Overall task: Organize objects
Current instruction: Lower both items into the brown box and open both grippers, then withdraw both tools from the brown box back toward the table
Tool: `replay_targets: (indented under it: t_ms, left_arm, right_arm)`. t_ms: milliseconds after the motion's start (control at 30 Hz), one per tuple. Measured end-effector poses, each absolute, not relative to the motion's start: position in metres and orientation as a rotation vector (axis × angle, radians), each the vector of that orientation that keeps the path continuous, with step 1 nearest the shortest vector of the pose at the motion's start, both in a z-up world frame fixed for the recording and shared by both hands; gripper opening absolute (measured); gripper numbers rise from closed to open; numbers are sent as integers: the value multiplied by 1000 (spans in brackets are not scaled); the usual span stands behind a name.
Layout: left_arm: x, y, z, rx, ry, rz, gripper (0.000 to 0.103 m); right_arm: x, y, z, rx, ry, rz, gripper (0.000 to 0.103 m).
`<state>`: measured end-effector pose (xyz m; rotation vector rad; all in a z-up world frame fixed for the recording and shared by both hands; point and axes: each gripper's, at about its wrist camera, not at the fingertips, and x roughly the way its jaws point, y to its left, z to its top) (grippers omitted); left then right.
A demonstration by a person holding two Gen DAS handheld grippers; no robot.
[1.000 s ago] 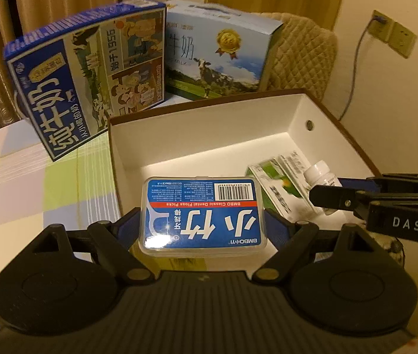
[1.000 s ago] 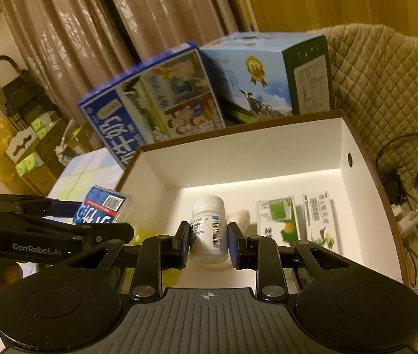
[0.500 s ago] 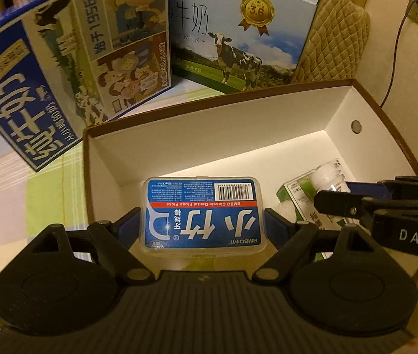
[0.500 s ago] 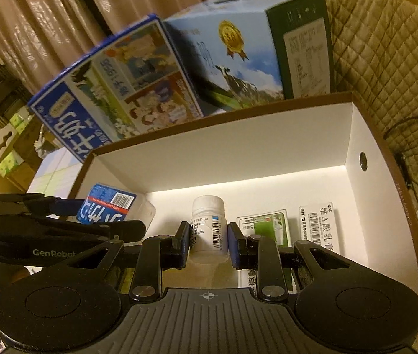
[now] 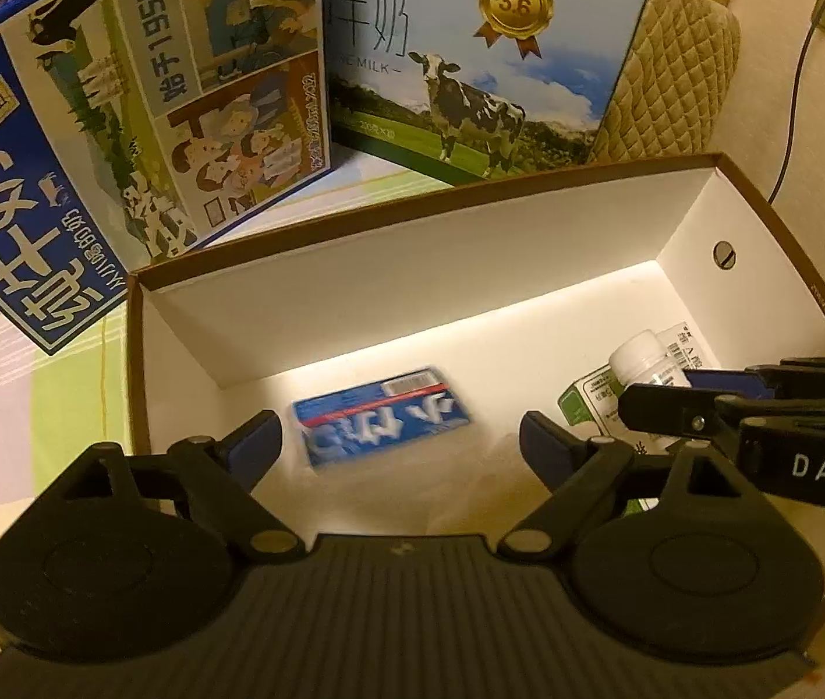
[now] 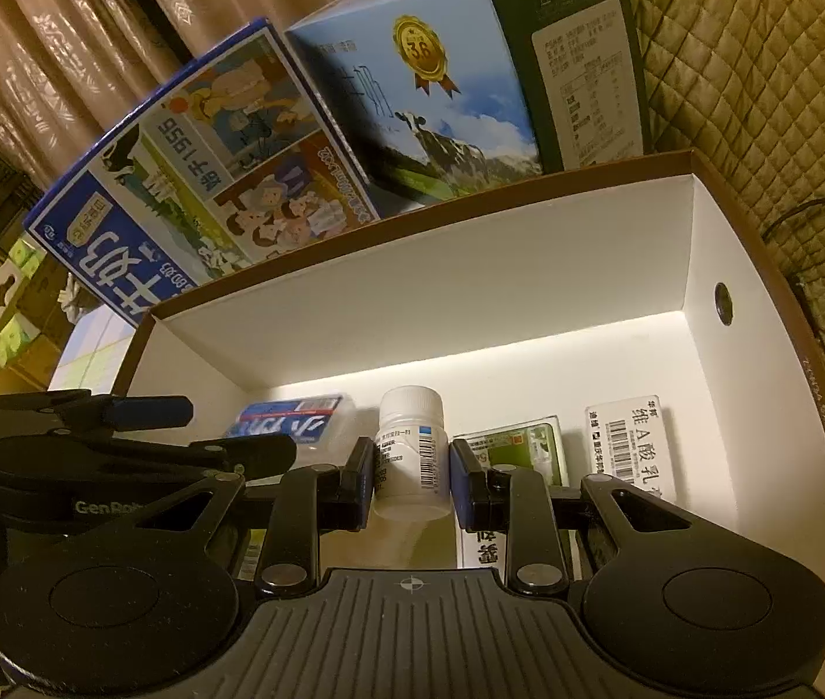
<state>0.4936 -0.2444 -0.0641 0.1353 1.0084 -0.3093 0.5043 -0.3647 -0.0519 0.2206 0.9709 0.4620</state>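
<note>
A blue floss-pick box [image 5: 380, 416] lies blurred on the floor of the white storage box [image 5: 389, 285], below my left gripper [image 5: 400, 445], which is open and holds nothing. The floss-pick box [image 6: 296, 420] also shows in the right wrist view, left of the bottle. My right gripper [image 6: 410, 477] is shut on a white pill bottle [image 6: 412, 454], upright and low inside the storage box [image 6: 470, 268]. The bottle [image 5: 645, 358] and the right gripper's fingers [image 5: 680, 408] appear at the right of the left wrist view.
A green medicine carton [image 6: 514, 451] and a white barcoded carton [image 6: 630, 454] lie on the box floor to the right. Two milk cartons [image 5: 138, 134] [image 5: 482, 70] stand behind the box. A quilted chair [image 6: 761, 87] is at the back right.
My left gripper opened and the floss-pick box dropped from it to the storage box floor. Both grippers moved forward and lower into the box; the right still holds the bottle.
</note>
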Motion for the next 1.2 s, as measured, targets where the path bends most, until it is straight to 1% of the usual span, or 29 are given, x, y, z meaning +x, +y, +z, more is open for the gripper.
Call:
replay_targets:
  t_ms: [133,267,333,400,600,733,900,1200]
  left_arm:
    - [494,-239,-58,120,999,-304,87]
    - [493,-233,-50,102,987,-298,87]
    - [492,-231,-46,95,982,-297,88]
    - [489,-228,-42,90,974,-296,88]
    - [476,-220,-29,59,961,-297,92]
    - [461,-216,-20,50,947,-299,93]
    - [438,-208,-8,24,927,-300,95]
    - [392,-193,6,-2,919,-290,97]
  right_arm:
    - [508,-362,-51,239,966,479,24]
    - [509,-358,-46,241,918,462,26]
    - [508,-358,-41,235,887,449,38]
    - [507,-360,-36,249,857,448,43]
    - [499,-373,-21,278,821,420,49]
    - [484,-384,-13,279,826,399,58]
    - [455,-394,-3,274,821,387,62]
    - [402,-401,11,253,800,362,63]
